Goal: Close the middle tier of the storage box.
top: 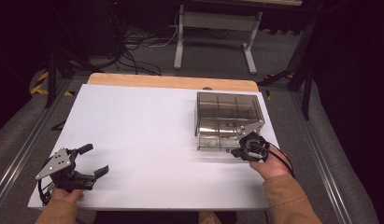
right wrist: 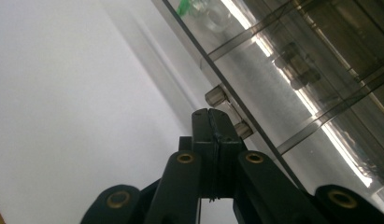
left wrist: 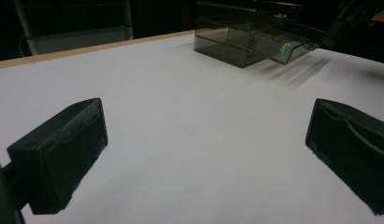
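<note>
With the right tongs (right wrist: 211, 122) closed at the box (top: 229, 114) front's small latch (right wrist: 227, 110), seemingly pinching nothing, lift its lid slowly while the left tongs (top: 89, 162) wait wide open, far off.

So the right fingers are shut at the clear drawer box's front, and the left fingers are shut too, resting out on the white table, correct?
Not quite. The left gripper is open: the left gripper view shows its fingers spread wide over the white table. The rest holds: the right gripper is shut at the front of the clear drawer box.
</note>
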Action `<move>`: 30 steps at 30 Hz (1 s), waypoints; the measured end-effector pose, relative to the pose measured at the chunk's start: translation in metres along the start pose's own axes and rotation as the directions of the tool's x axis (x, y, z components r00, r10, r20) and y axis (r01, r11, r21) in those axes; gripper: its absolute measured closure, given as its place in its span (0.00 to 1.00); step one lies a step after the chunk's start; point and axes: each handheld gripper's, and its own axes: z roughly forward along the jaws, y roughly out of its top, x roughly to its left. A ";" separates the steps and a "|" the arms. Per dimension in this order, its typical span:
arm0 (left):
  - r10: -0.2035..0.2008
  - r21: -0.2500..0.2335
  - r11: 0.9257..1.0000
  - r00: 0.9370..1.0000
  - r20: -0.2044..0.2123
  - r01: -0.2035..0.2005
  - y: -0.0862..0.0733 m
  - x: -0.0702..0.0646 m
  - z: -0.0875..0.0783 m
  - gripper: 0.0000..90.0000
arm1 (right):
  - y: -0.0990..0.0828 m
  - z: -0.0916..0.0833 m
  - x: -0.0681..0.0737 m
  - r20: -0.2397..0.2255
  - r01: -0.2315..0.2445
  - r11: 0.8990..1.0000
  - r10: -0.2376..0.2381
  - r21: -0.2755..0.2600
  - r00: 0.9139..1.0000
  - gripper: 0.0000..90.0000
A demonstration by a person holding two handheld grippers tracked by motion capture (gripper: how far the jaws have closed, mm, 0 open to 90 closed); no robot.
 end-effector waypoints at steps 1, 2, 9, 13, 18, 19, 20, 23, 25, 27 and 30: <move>0.000 0.000 1.000 1.000 0.000 0.000 0.000 0.000 0.000 0.00 | -0.001 0.001 0.000 0.001 0.002 1.000 -0.002 0.009 1.000 1.00; 0.000 0.000 1.000 1.000 0.000 0.000 0.000 0.000 0.000 0.00 | -0.002 0.001 -0.001 -0.002 0.002 1.000 -0.002 0.019 1.000 1.00; 0.000 -0.001 1.000 1.000 -0.001 0.000 0.000 0.000 0.000 0.00 | -0.009 0.005 -0.005 -0.001 -0.019 0.998 0.019 0.058 1.000 1.00; 0.000 -0.001 1.000 1.000 -0.001 0.000 0.000 0.000 0.000 0.00 | -0.013 0.008 -0.009 0.003 -0.031 0.997 0.030 0.074 1.000 1.00; 0.000 -0.001 1.000 1.000 -0.001 0.000 0.000 0.000 0.000 0.00 | -0.018 0.013 -0.015 0.013 -0.045 0.995 0.044 0.089 0.999 1.00; 0.000 -0.001 1.000 1.000 -0.001 0.000 0.000 0.000 0.000 0.00 | -0.018 0.013 -0.015 0.016 -0.051 0.995 0.049 0.090 0.999 1.00; 0.000 0.000 1.000 1.000 -0.001 0.000 0.000 0.000 0.000 0.00 | -0.019 0.014 -0.016 0.016 -0.050 0.995 0.049 0.088 0.999 1.00; 0.000 0.000 1.000 1.000 -0.001 0.000 0.000 0.000 0.000 0.00 | -0.019 0.015 -0.017 0.020 -0.056 0.995 0.054 0.086 0.998 1.00; 0.000 0.000 1.000 1.000 -0.001 0.000 0.000 0.000 0.000 0.00 | -0.019 0.015 -0.018 0.025 -0.053 0.995 0.051 0.084 0.998 1.00; 0.000 0.000 1.000 1.000 -0.001 0.000 0.000 0.000 0.000 0.00 | -0.019 0.015 -0.018 0.023 -0.056 0.995 0.054 0.079 0.998 1.00; -0.001 0.000 1.000 1.000 -0.001 0.001 0.000 0.000 0.000 0.00 | -0.018 0.016 -0.019 0.028 -0.058 0.995 0.056 0.079 0.998 1.00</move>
